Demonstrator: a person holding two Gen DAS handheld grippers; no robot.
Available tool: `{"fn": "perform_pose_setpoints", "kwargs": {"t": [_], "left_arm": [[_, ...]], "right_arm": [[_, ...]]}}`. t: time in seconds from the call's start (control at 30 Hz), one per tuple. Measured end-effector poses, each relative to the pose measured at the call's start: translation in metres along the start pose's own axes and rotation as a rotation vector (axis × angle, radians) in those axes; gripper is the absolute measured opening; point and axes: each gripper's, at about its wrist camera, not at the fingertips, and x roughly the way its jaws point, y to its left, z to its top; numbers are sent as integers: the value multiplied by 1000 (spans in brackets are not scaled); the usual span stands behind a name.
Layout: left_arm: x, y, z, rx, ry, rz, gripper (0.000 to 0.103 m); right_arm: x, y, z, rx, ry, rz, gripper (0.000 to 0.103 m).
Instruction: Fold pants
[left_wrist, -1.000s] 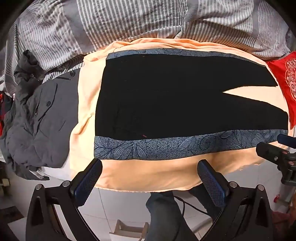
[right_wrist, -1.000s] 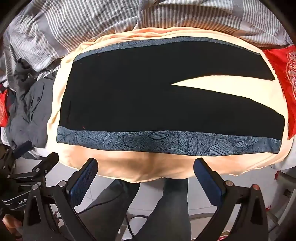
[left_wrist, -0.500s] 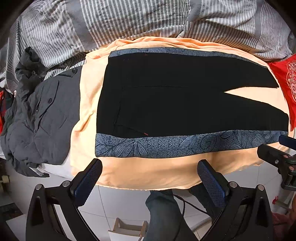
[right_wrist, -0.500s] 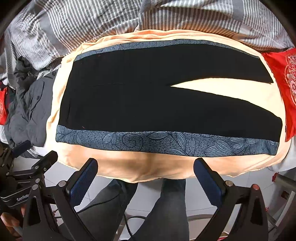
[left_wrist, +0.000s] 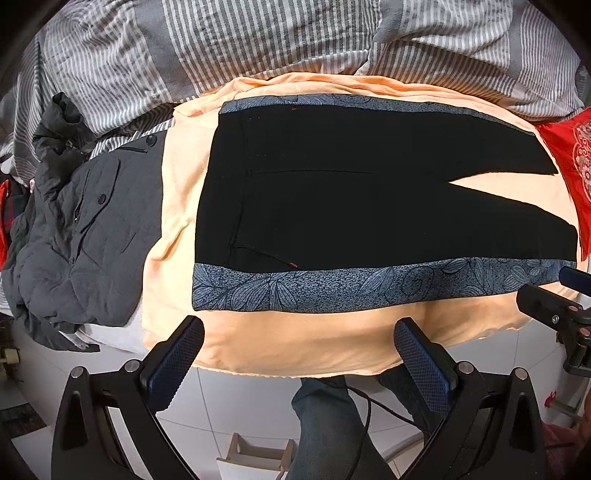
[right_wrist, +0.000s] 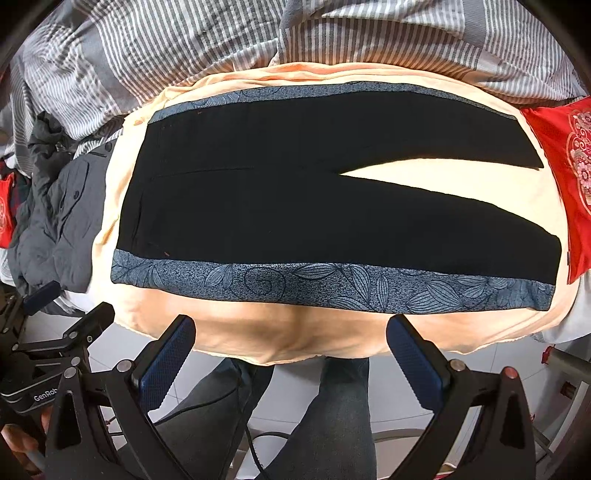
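While both views creep closer, black blue-trimmed pants (left_wrist: 369, 206) lie flat, unfolded; left tool (left_wrist: 299, 363) and right tool (right_wrist: 291, 360) gape wide, empty.

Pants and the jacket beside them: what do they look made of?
Pants: matte black woven-looking cloth, lying flat, with printed blue leaf-pattern side bands; fibre unclear. Jacket: dark grey padded fabric, probably synthetic, judging by its puffy stitched quilting and buttons.

Open approach: my left gripper (left_wrist: 297, 363) and right gripper (right_wrist: 290, 360) hang off the peach sheet's (left_wrist: 295, 343) near edge, nothing between. Flanking obstacles: grey jacket (left_wrist: 81, 240) left, red cushion (right_wrist: 565, 177) right (striped duvet (right_wrist: 221, 40) banked behind).
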Motion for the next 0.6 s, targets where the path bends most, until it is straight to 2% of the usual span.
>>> {"fn": "perform_pose_setpoints", "kwargs": {"t": [0.6], "left_arm": [[-2, -1, 0, -7, -3, 4, 103]], "right_arm": [[-1, 0, 1, -27, 5, 7, 103]]}}
